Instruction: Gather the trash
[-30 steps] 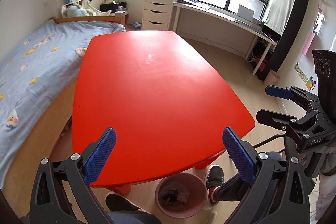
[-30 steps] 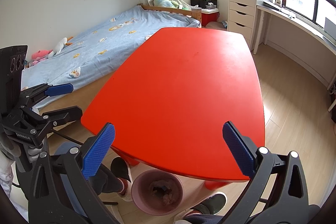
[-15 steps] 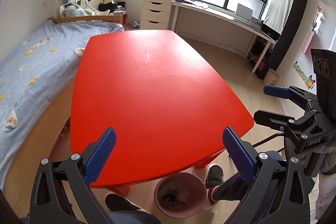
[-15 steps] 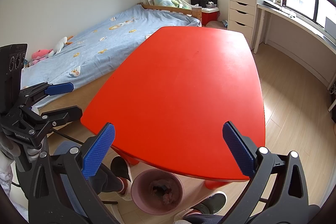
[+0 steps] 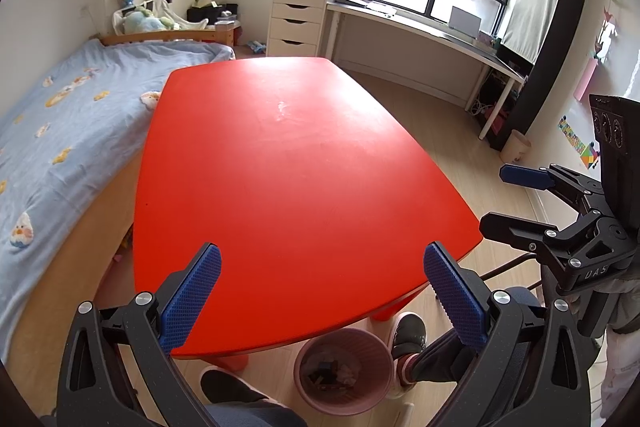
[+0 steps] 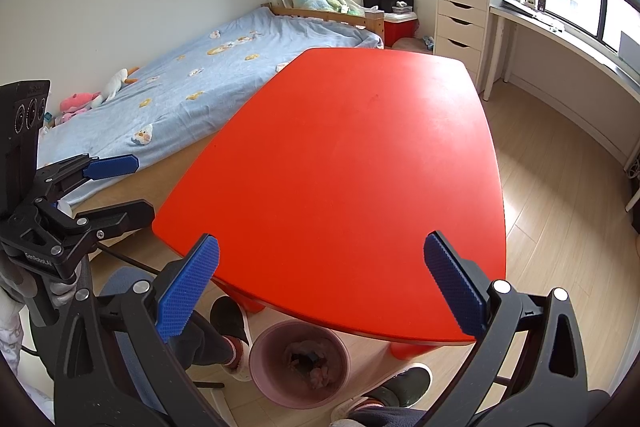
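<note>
A pink waste bin [image 5: 345, 371] stands on the floor under the near edge of the red table [image 5: 296, 163]; dark scraps lie inside it. It also shows in the right wrist view [image 6: 300, 367]. No trash shows on the red table top [image 6: 360, 167]. My left gripper [image 5: 320, 291] is open and empty, held above the table's near edge. My right gripper [image 6: 320, 279] is open and empty too, above the near edge. Each gripper shows in the other's view, the right one [image 5: 520, 199] at the right, the left one [image 6: 116, 187] at the left.
A bed [image 5: 52, 131] with a blue cover runs along the table's left side. A white drawer unit [image 5: 296, 23] and a long desk [image 5: 420, 27] stand under the windows. The person's feet [image 5: 404, 335] are beside the bin. Wooden floor [image 6: 560, 195] lies right of the table.
Both views have shifted only slightly; the grippers stay open and empty over the table's near edge.
</note>
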